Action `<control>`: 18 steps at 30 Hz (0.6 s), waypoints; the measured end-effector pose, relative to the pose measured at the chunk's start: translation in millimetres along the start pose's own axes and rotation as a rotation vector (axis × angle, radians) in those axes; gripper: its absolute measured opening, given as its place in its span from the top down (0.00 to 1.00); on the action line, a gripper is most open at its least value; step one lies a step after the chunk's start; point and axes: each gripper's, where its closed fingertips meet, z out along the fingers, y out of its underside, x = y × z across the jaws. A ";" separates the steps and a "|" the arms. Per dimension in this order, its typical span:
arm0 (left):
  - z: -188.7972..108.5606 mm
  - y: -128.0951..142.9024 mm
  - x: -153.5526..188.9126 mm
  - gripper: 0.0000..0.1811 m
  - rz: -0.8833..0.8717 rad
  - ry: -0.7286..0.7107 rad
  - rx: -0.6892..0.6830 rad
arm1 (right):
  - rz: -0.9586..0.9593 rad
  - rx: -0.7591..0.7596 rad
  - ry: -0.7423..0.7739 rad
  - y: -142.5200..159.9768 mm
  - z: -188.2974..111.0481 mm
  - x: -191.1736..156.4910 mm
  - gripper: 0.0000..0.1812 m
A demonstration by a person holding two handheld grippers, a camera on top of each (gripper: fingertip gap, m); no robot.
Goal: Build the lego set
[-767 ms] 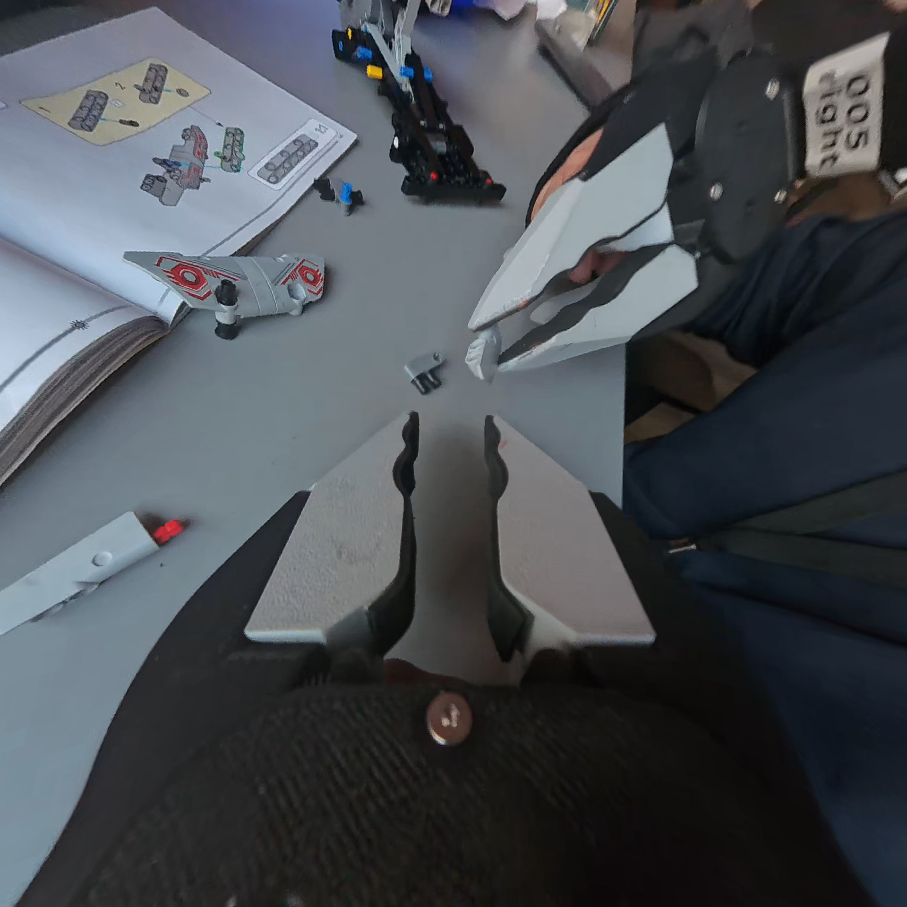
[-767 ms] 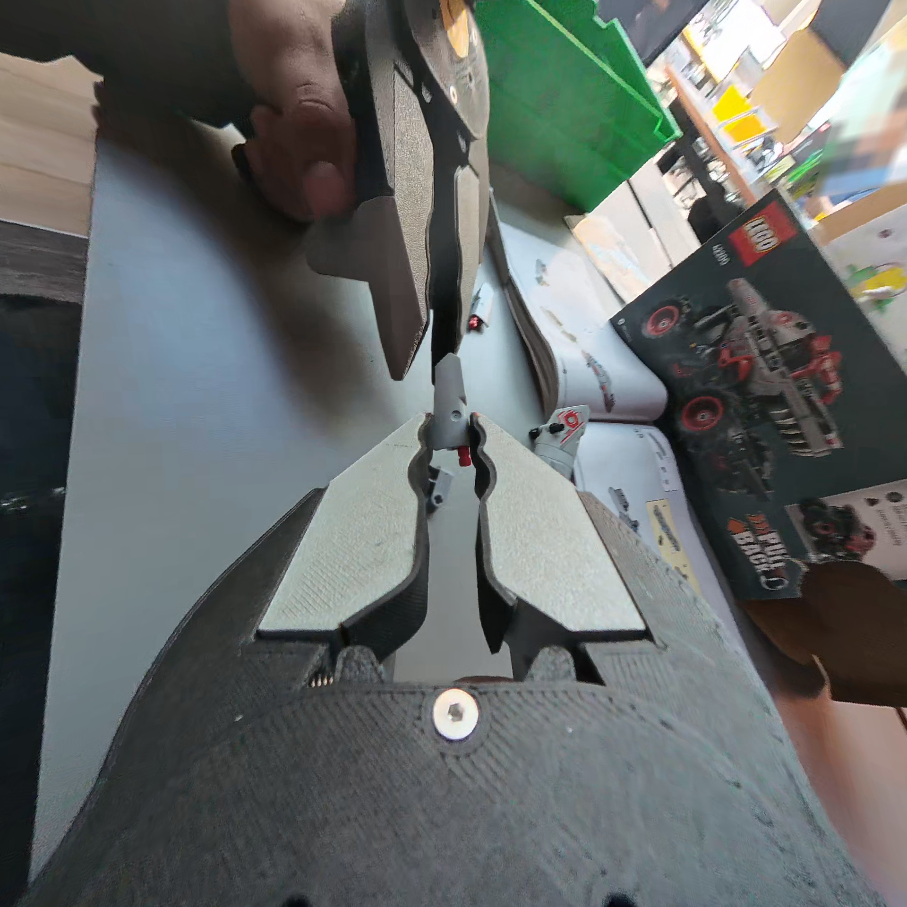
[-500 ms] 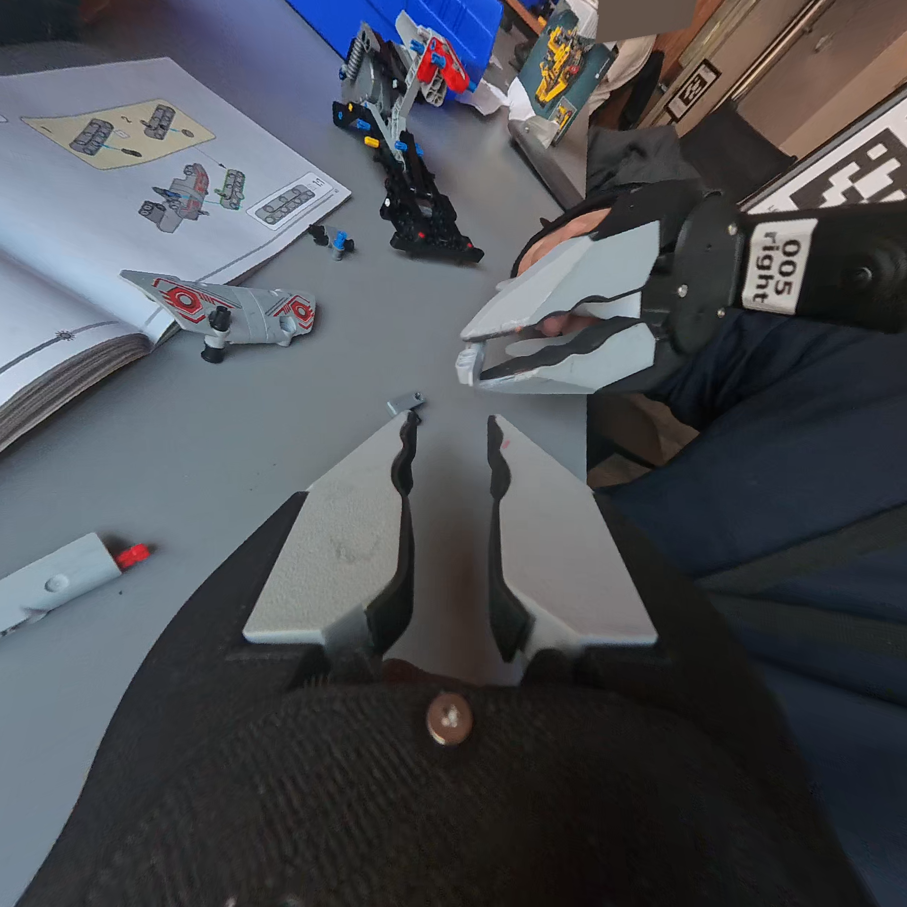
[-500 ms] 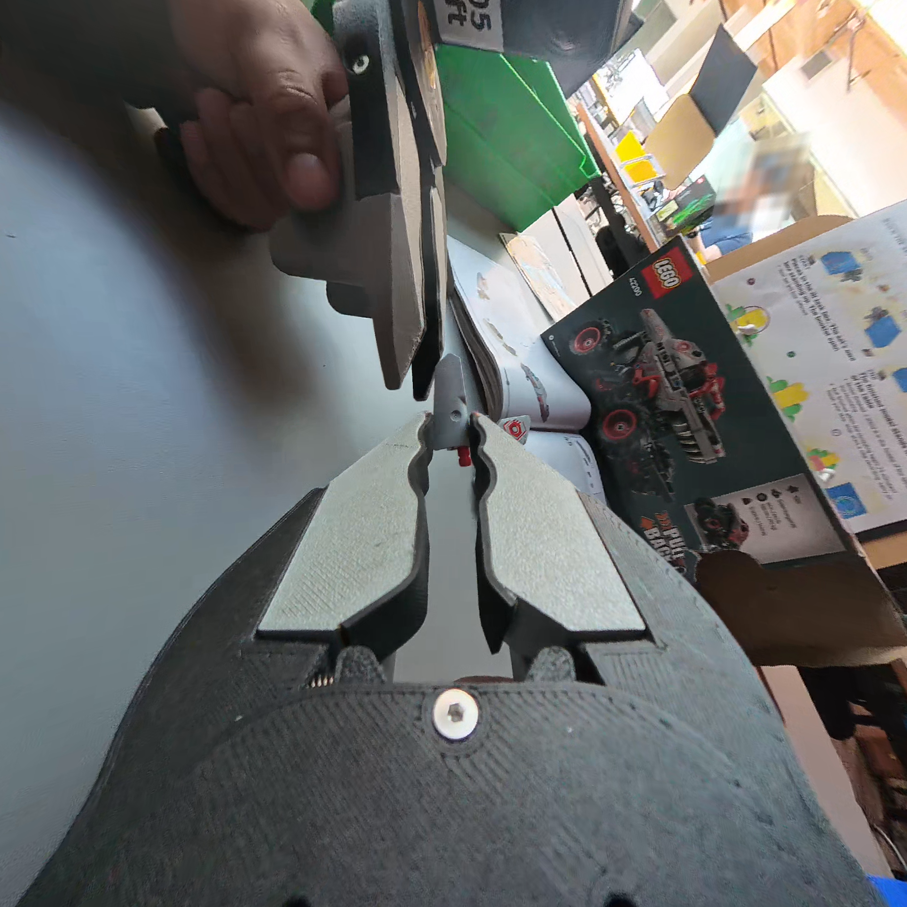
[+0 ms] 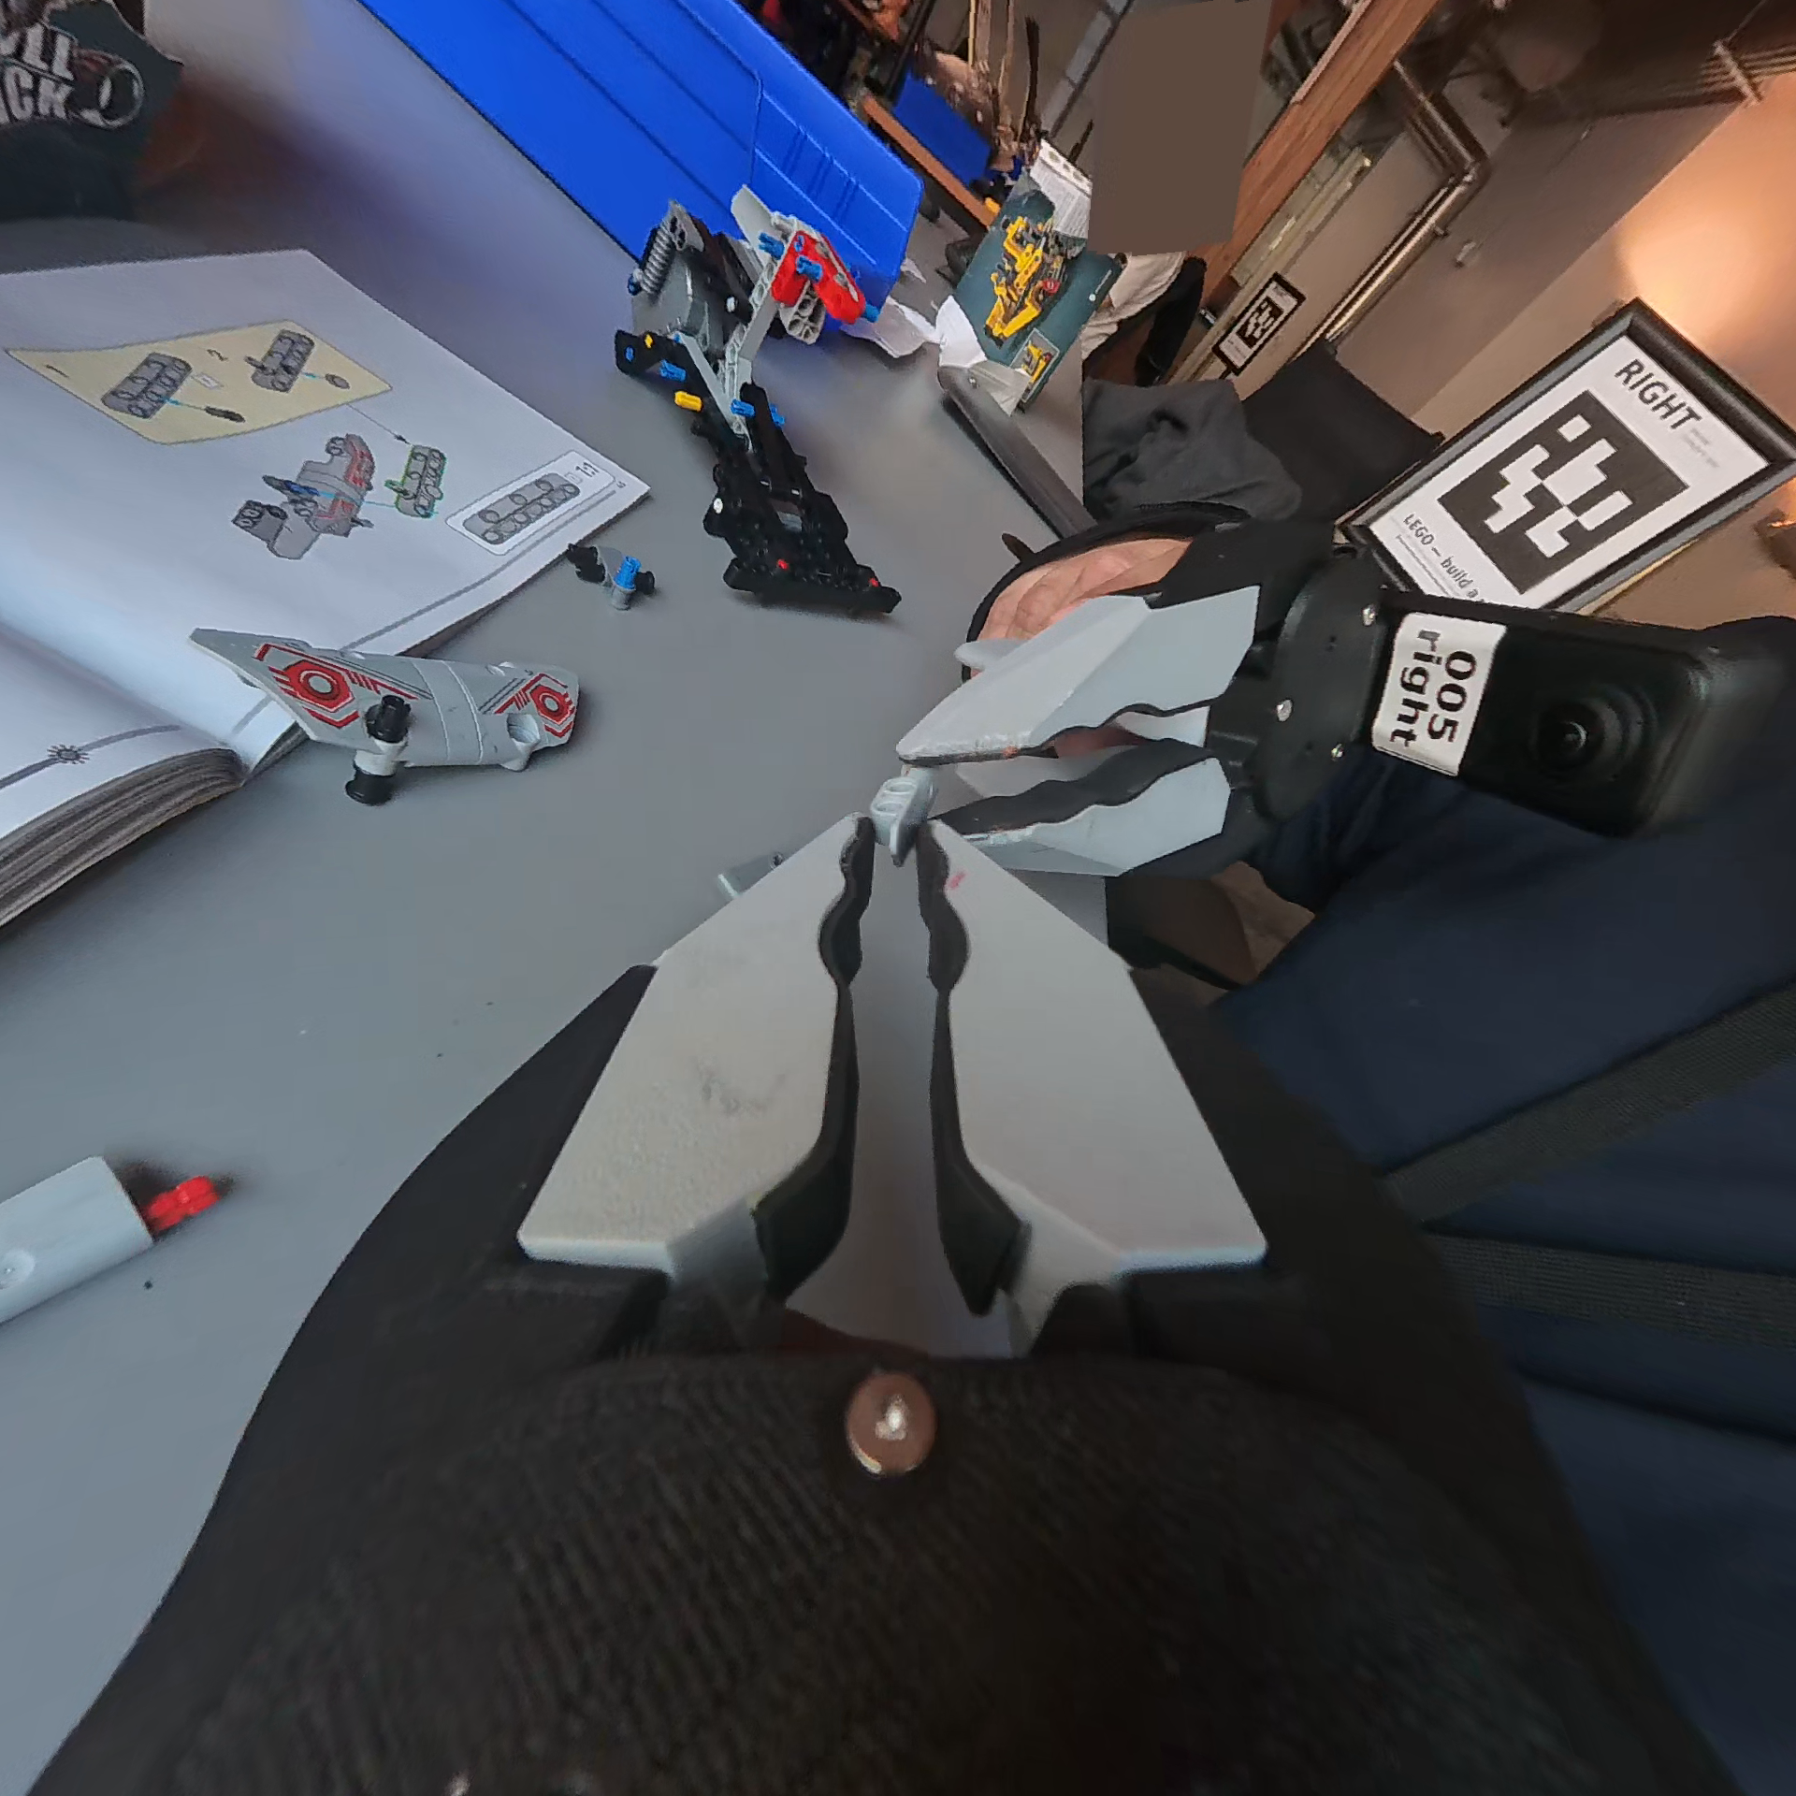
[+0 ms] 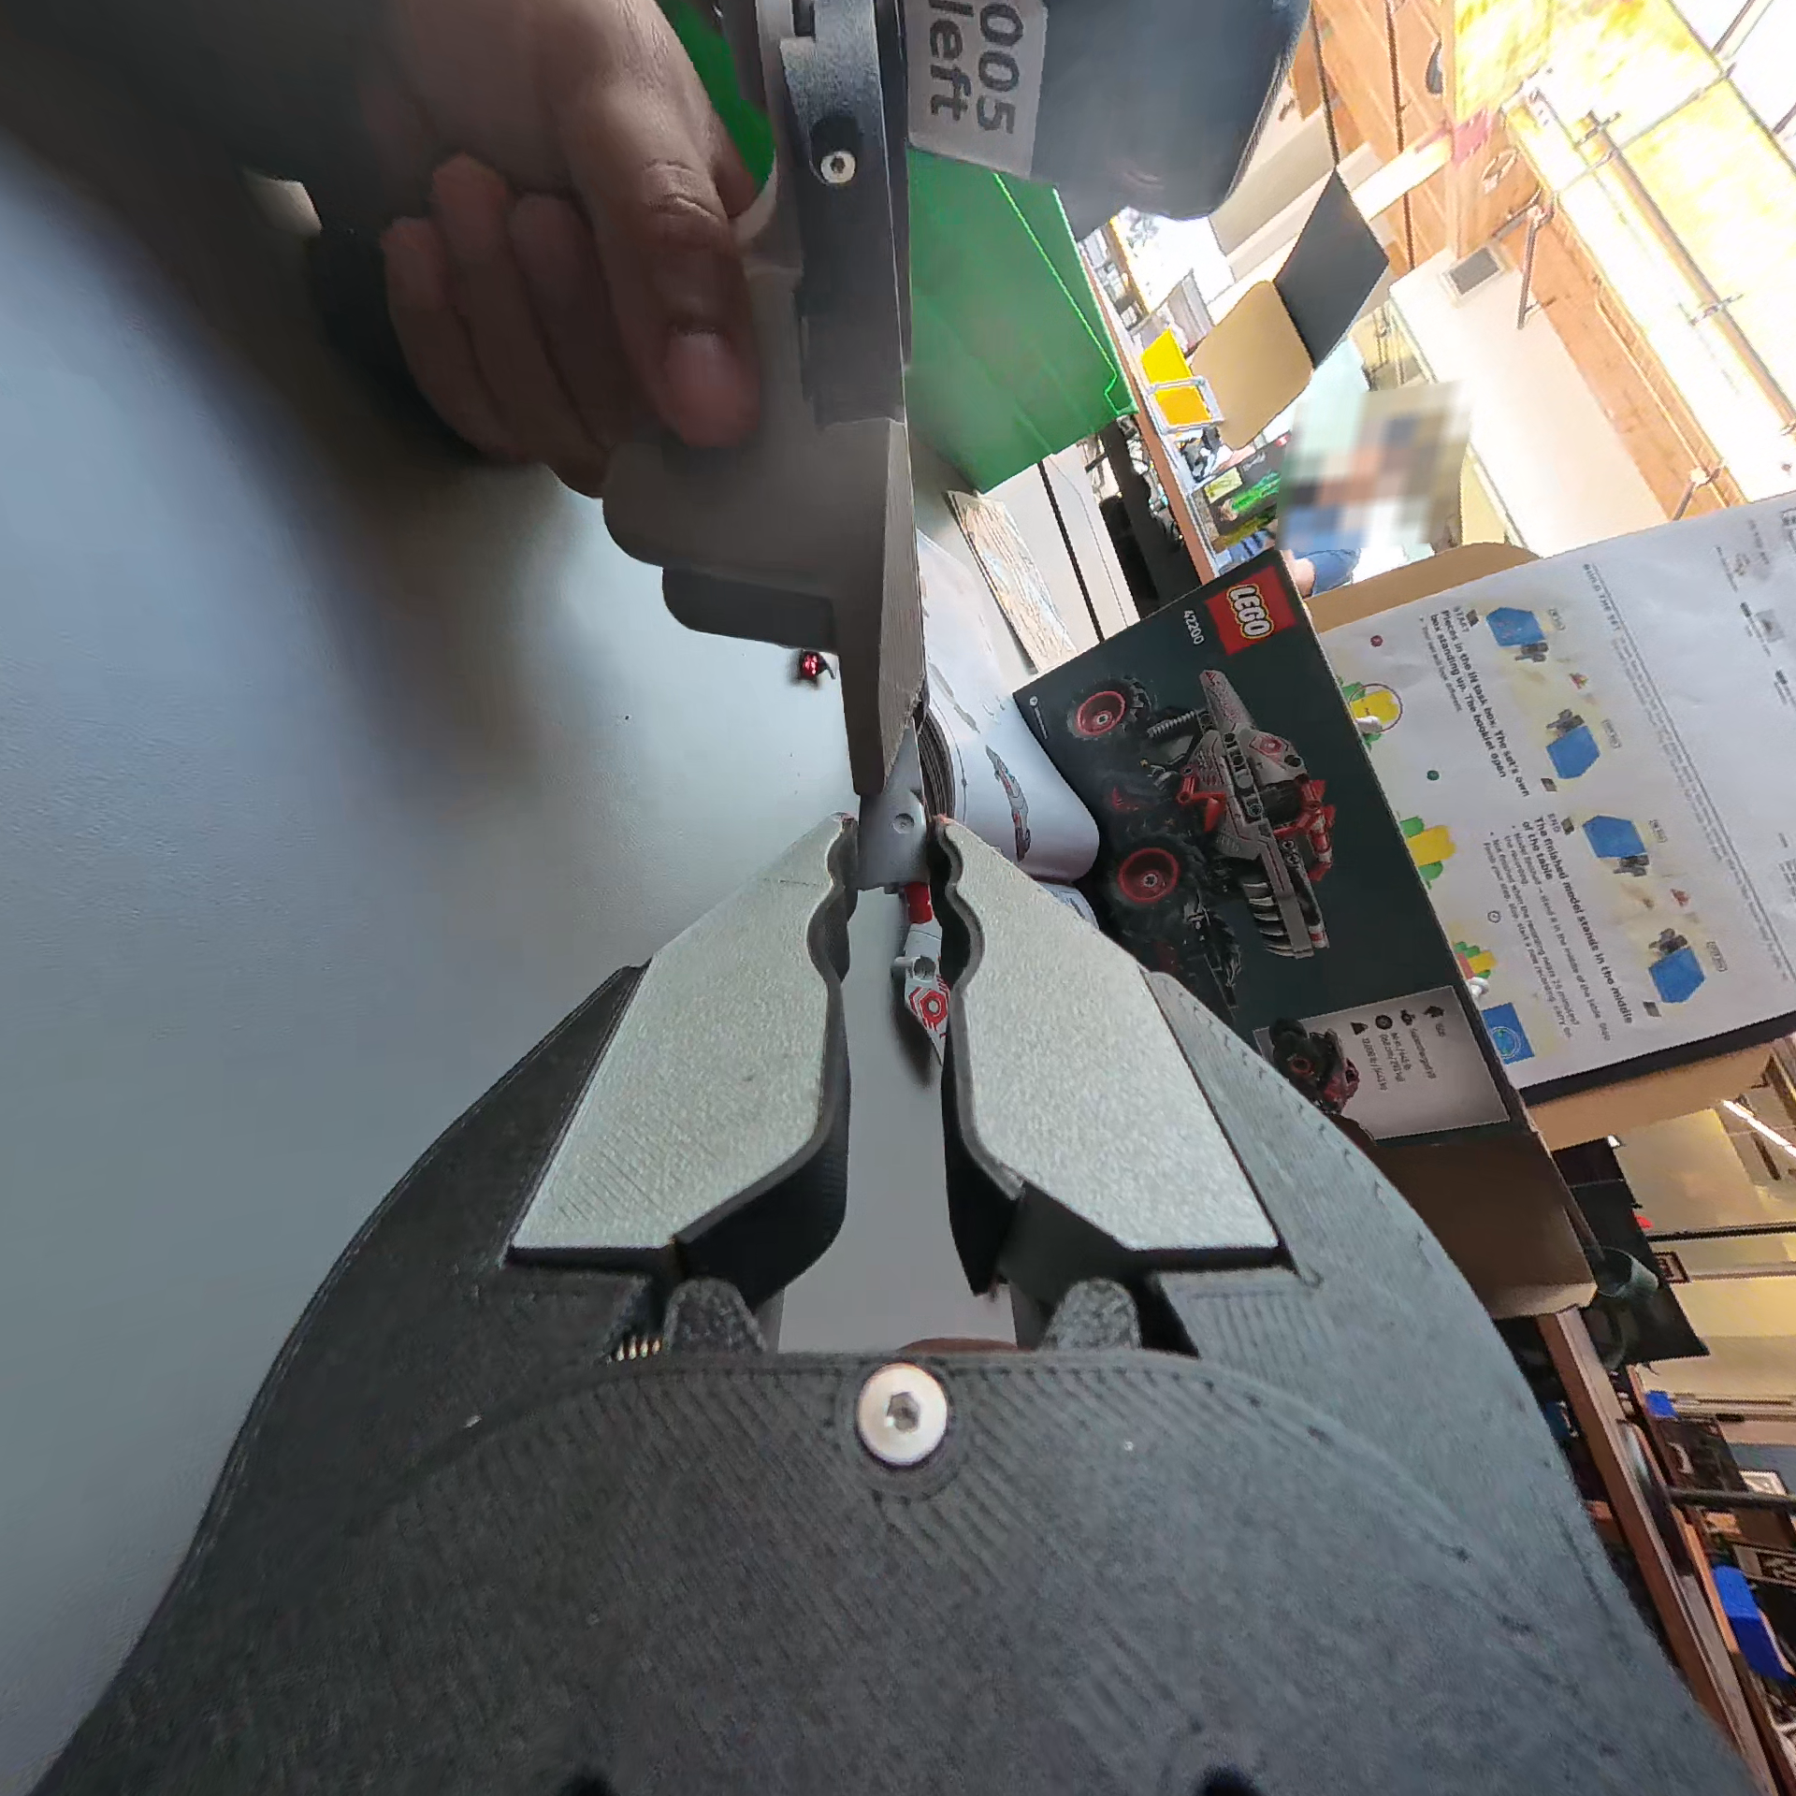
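Note:
My right gripper (image 6: 892, 847) is shut on a small grey lego piece (image 6: 892, 826) with a red pin under it. It holds the piece above the grey table (image 6: 292, 777). In the left wrist view the right gripper (image 5: 923, 792) comes in from the right with the piece (image 5: 899, 805) at its tips. My left gripper (image 5: 892, 838) meets it head-on. Its jaws are narrowed around the piece's other end. In the right wrist view the left gripper (image 6: 880, 768) shows edge-on, touching the top of the piece.
On the table lie an open instruction booklet (image 5: 243, 466), a grey panel with red stickers (image 5: 408, 695), the black partial build (image 5: 768, 486), a small grey connector (image 5: 748, 875) and a long grey piece with a red pin (image 5: 58, 1234). A blue bin (image 5: 680, 107) and the set's box (image 6: 1263, 855) stand behind.
Both grippers have risen from the table and come together. My left gripper's jaws have narrowed and now sit around the end of the grey piece that the right gripper holds.

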 end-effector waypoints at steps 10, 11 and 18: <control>-7.3 12.4 -9.1 0.98 0.164 -0.101 -0.100 | 0.337 0.017 -0.237 15.5 -6.4 -5.4 0.95; -9.7 15.7 -10.9 0.98 0.197 -0.116 -0.126 | 0.444 -0.011 -0.286 25.3 -5.7 -5.2 0.95; -14.4 29.9 -11.9 0.98 0.223 -0.097 -0.221 | 0.886 -0.178 -0.532 58.4 1.8 -22.8 0.91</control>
